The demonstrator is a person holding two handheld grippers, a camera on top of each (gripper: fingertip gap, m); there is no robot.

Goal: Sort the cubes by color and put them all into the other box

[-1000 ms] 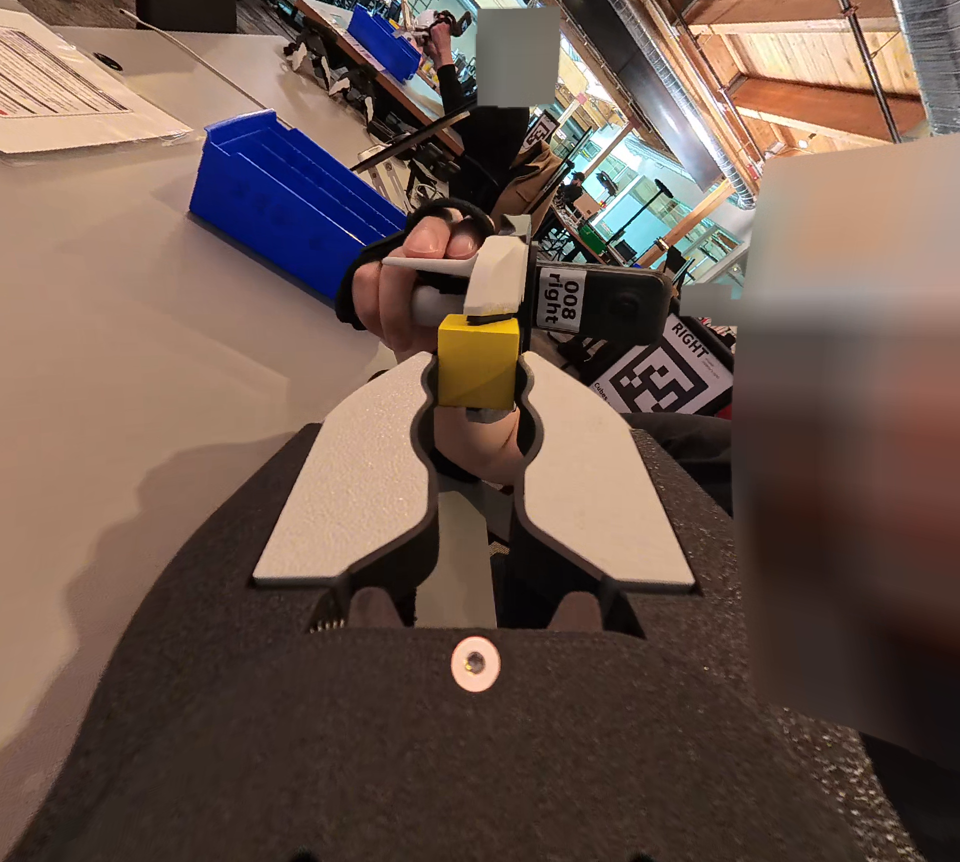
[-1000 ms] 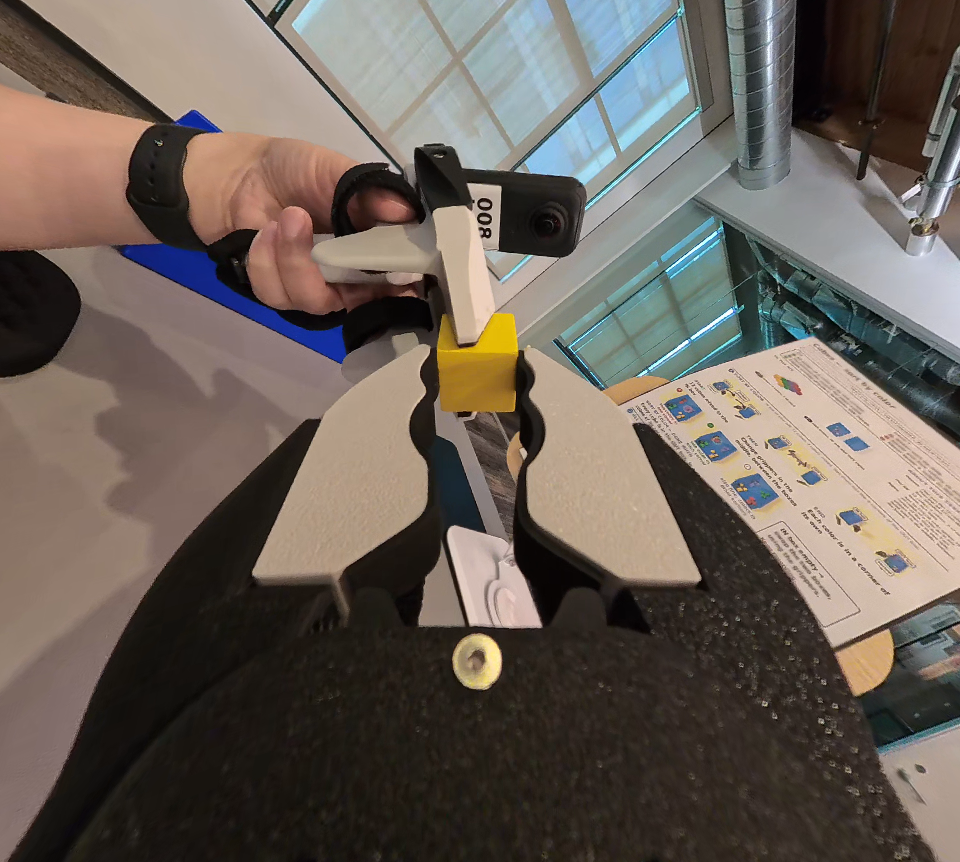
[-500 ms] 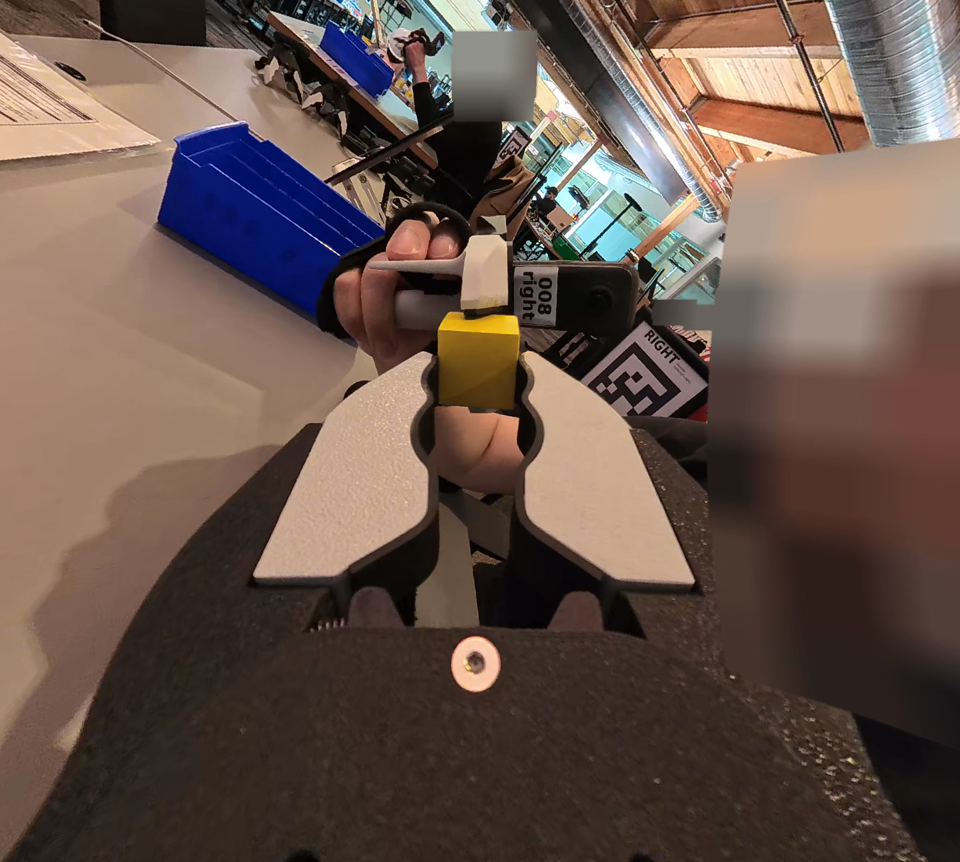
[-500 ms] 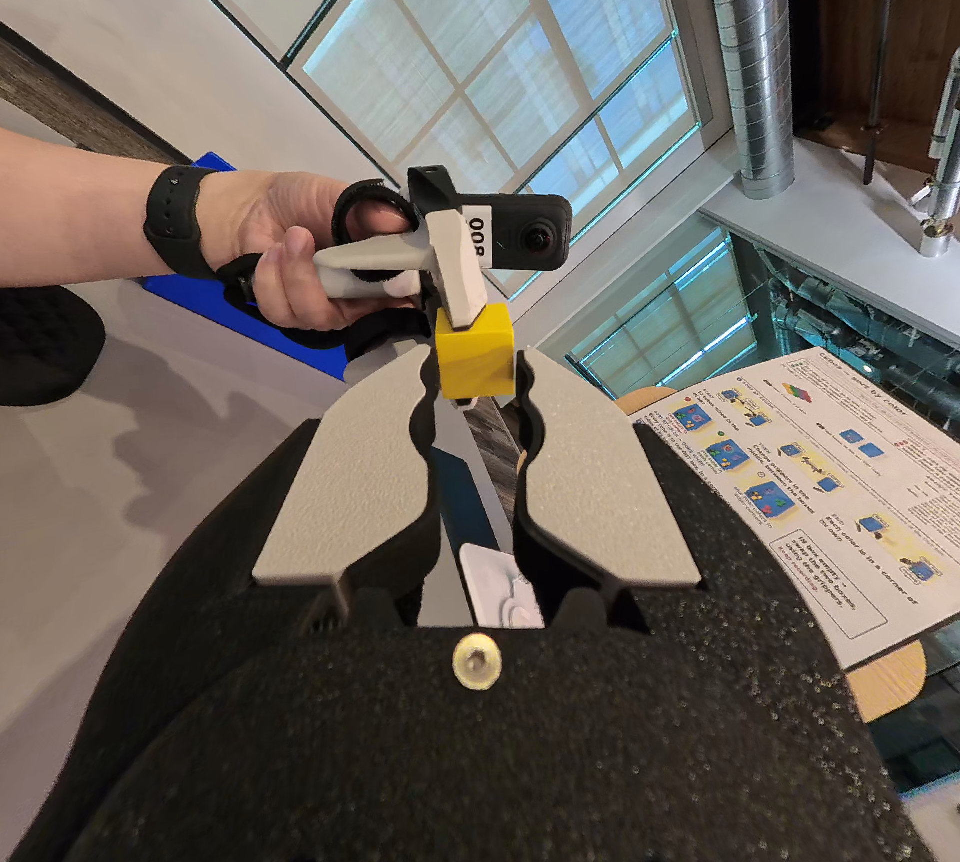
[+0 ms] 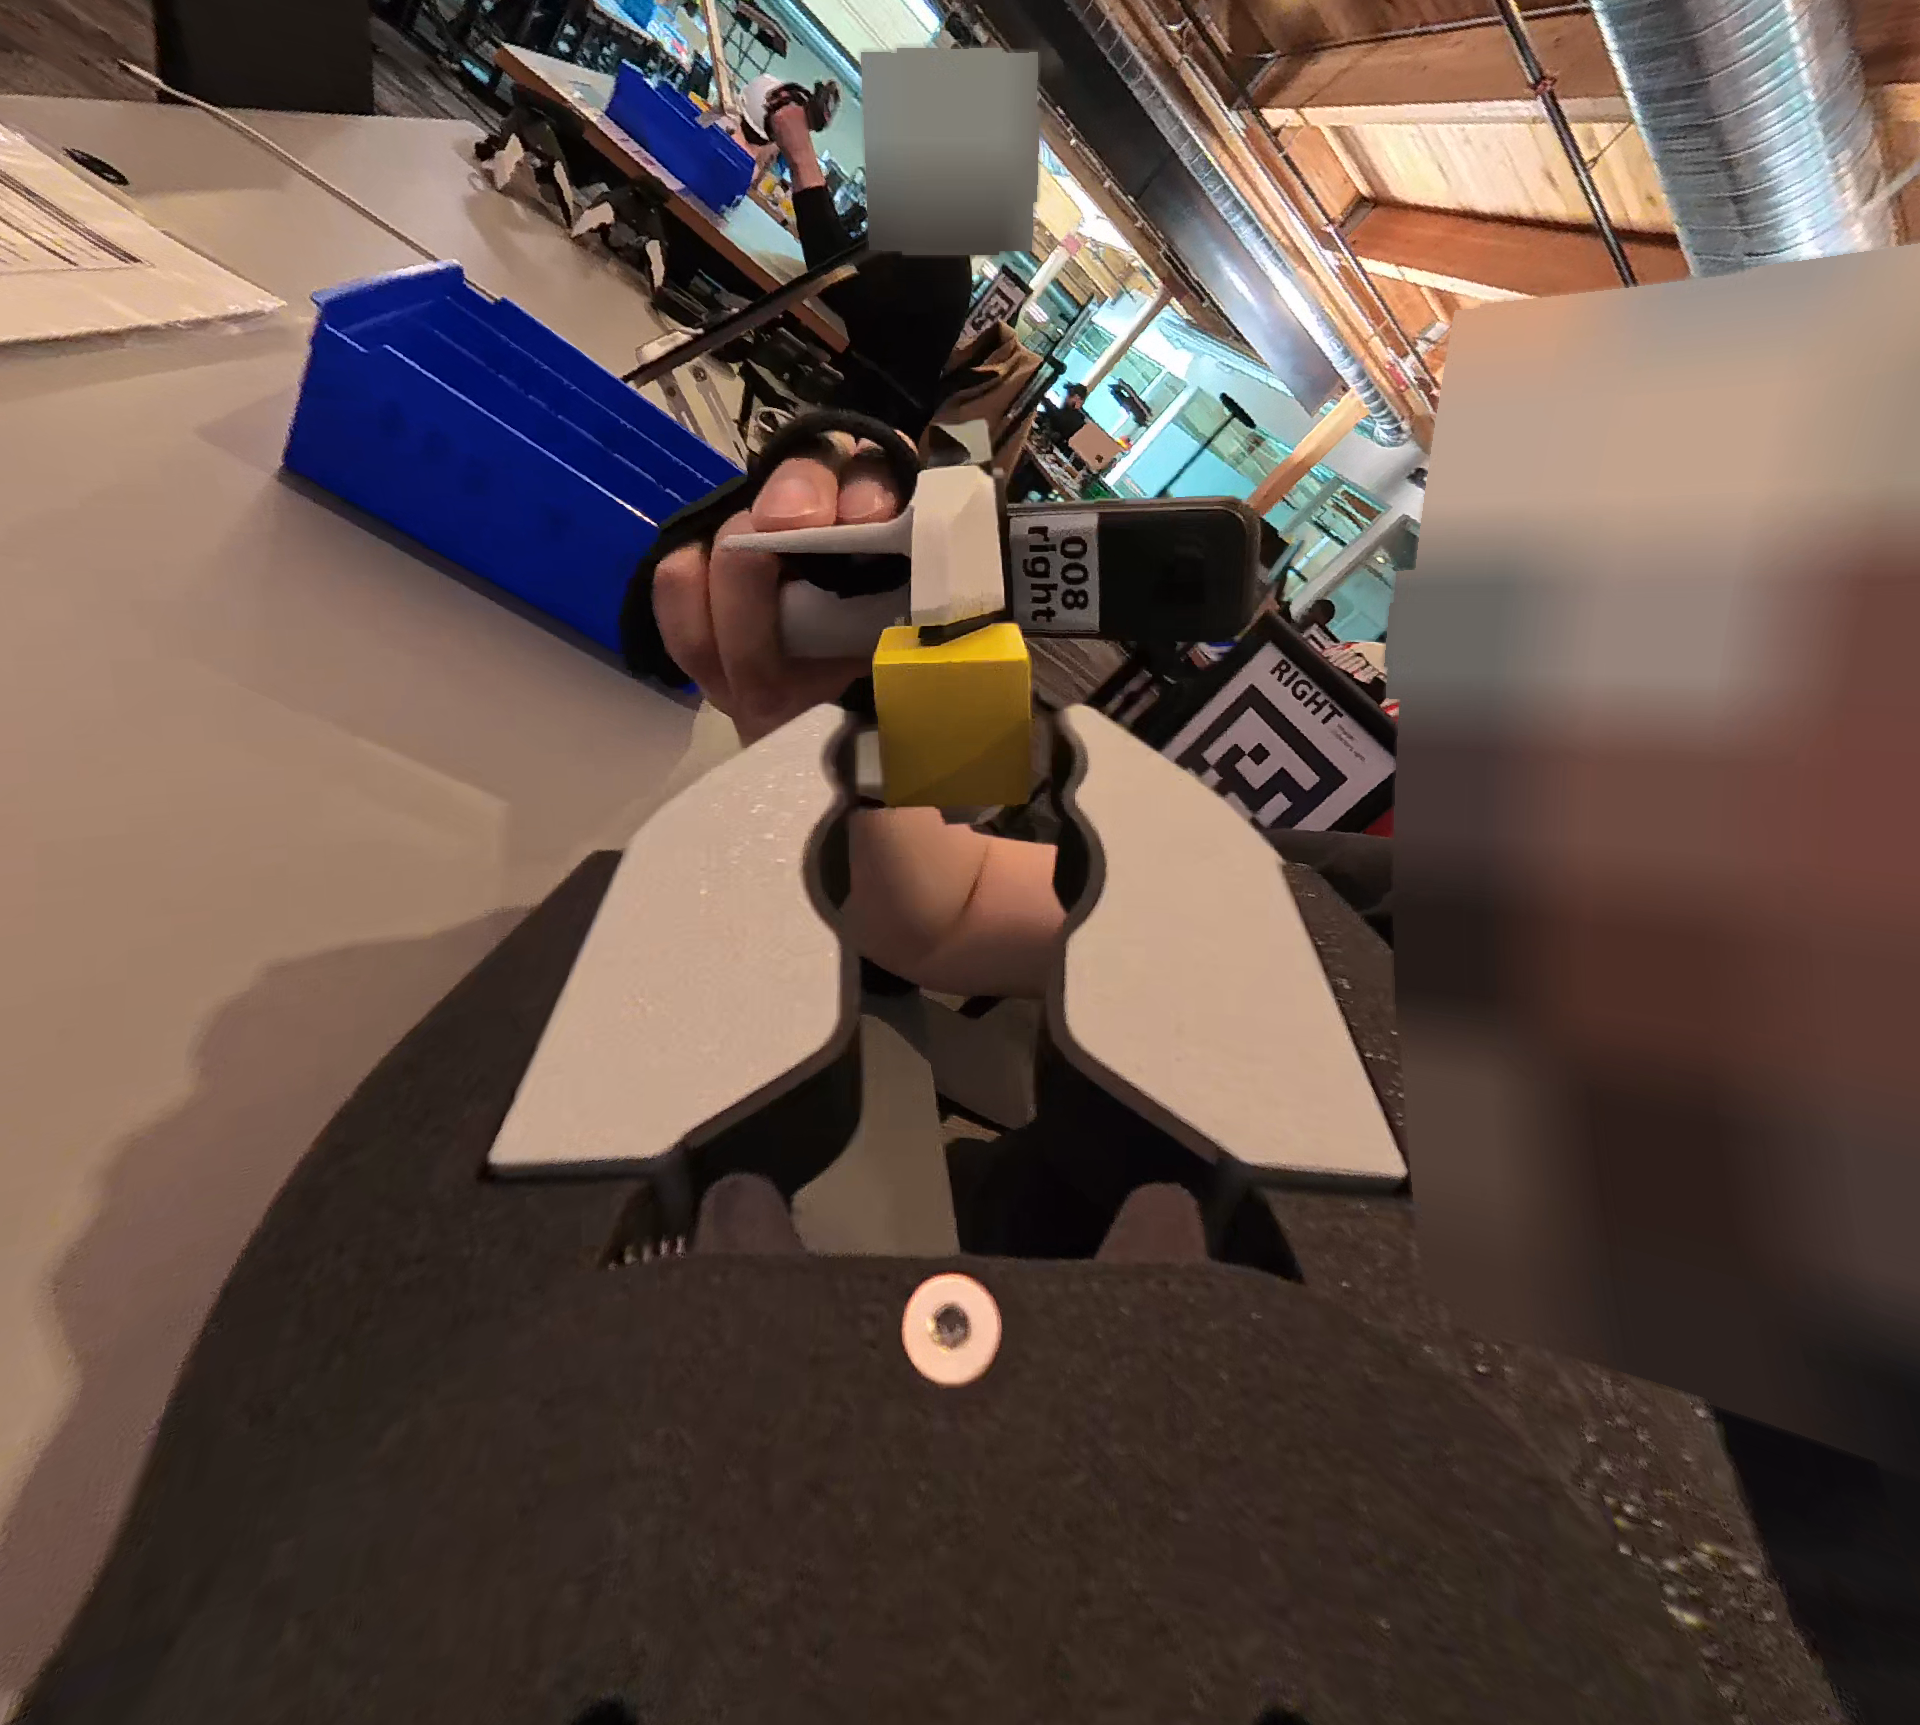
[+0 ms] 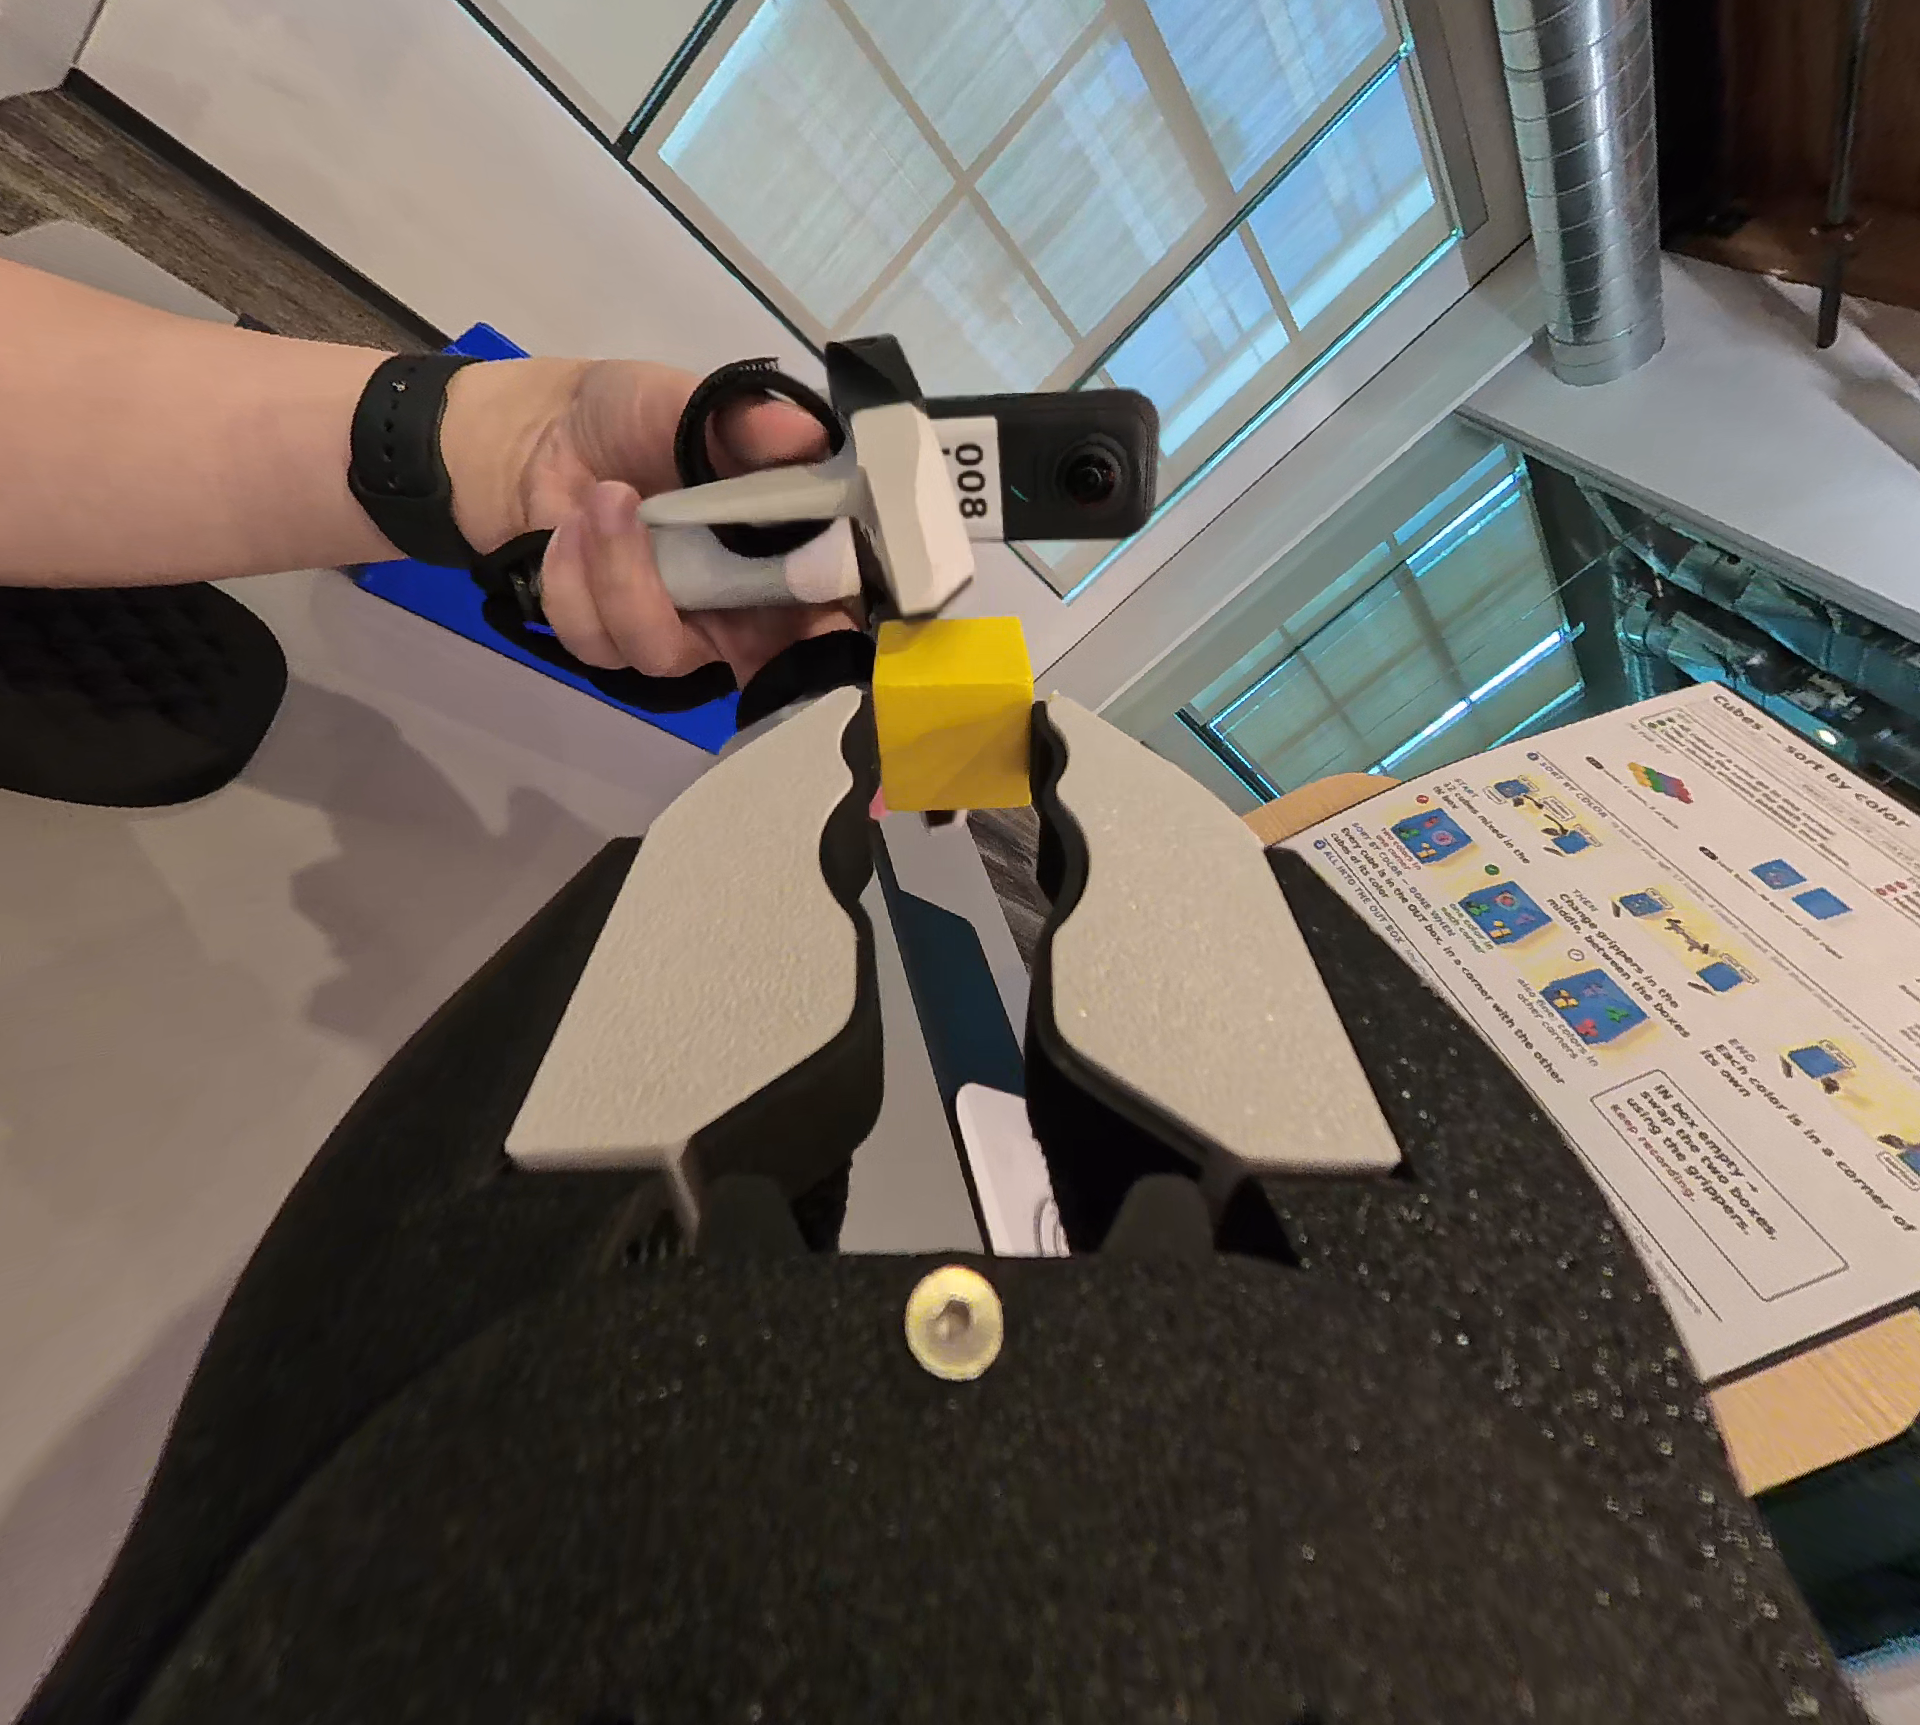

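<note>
A yellow cube (image 5: 951, 719) hangs in mid-air between both grippers, which face each other above the grey table (image 5: 208, 792). My left gripper (image 5: 945, 740) is around the cube with a small gap on each side, slightly open. My right gripper (image 6: 951, 719) is shut on the same cube (image 6: 951, 719). In the left wrist view, one right fingertip (image 5: 956, 563) rests on the cube's top. In the right wrist view, one left fingertip (image 6: 914, 522) sits on top of it. A blue box (image 5: 488, 449) stands behind the right hand, and another blue box (image 6: 623, 699) shows behind the left hand. Their contents are hidden.
An illustrated instruction sheet (image 6: 1662, 1000) lies on cardboard at the right. Another paper (image 5: 83, 252) lies at the table's far left. A black mat (image 6: 104, 688) sits near the left forearm. A person (image 5: 894, 345) works at a distant table.
My left gripper's fingers have spread slightly away from the cube's sides. The right gripper keeps its grip. Both grippers and the cube have stayed nearly in place.
</note>
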